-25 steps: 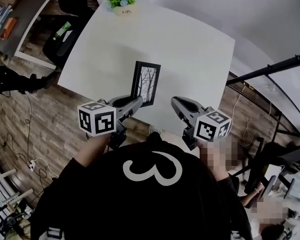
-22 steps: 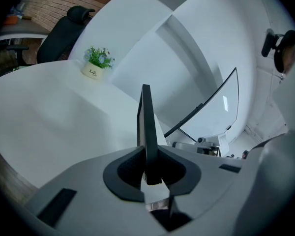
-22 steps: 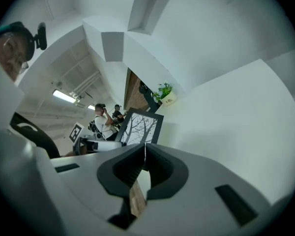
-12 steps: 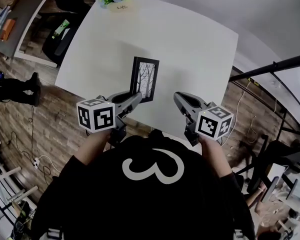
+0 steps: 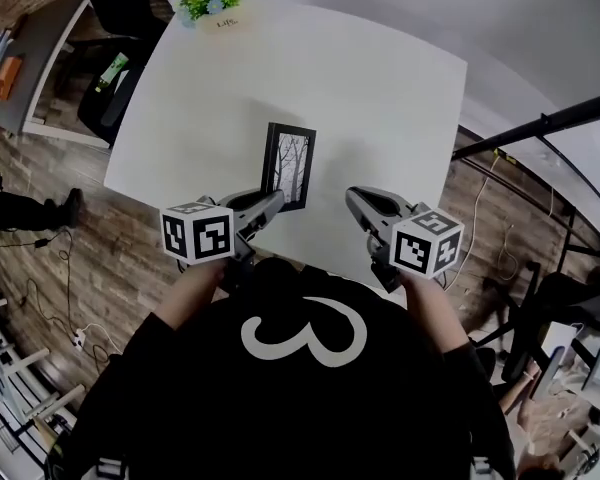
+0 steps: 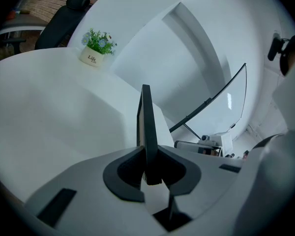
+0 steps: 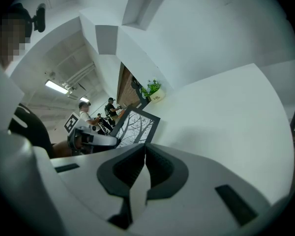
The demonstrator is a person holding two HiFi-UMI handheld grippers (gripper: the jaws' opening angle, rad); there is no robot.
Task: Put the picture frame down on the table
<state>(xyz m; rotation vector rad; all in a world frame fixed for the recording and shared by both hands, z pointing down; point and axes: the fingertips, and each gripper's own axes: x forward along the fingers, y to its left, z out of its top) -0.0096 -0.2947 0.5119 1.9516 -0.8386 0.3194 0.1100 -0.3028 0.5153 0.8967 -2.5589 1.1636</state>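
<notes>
Head view: flat rectangular picture frame (image 5: pixel 288 166)

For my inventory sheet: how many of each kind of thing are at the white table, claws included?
Black rectangular picture frame with tree print: 1
Small green potted plant in white pot: 1
Grey claws: left claw, right claw: 2
Total: 4

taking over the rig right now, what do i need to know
The left gripper has its jaws shut on the edge of the picture frame, held upright over the near part of the table; whether it touches the top I cannot tell.
The right gripper is empty, jaws together, beside the frame and apart from it.
Done: frame gripped, over the table. Left: set it down, open the left jaws, draw back.
</notes>
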